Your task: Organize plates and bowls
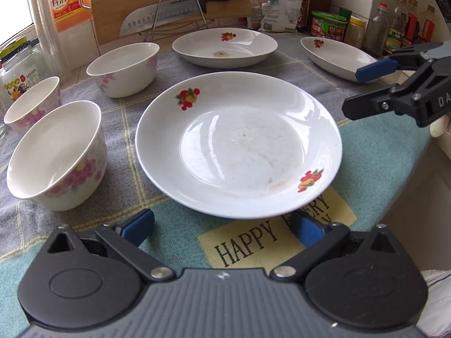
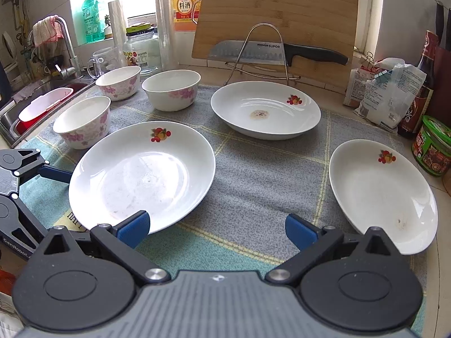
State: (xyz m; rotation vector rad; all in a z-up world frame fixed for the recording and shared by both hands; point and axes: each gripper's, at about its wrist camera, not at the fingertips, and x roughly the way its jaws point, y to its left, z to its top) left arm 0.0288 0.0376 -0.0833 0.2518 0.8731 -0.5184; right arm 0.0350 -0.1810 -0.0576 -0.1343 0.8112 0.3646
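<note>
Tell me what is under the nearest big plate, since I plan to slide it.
The nearest plate sits on a checked cloth. A yellow patch printed HAPPY runs under its near rim, the remaining words partly covered. Anything else beneath the plate is hidden.

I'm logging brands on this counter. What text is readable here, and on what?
"SUPOR": knife blade.
"料酒": orange jug label.
"HAPPY", with a partly hidden word above it: yellow patch on the cloth.
"GenRobot": left tongs, body, cut off at the edge of the view.
"DA": right tongs, cut off.
Too small or blurred: green tub, glass jar, packets, dark bottle, soap bottle.
</note>
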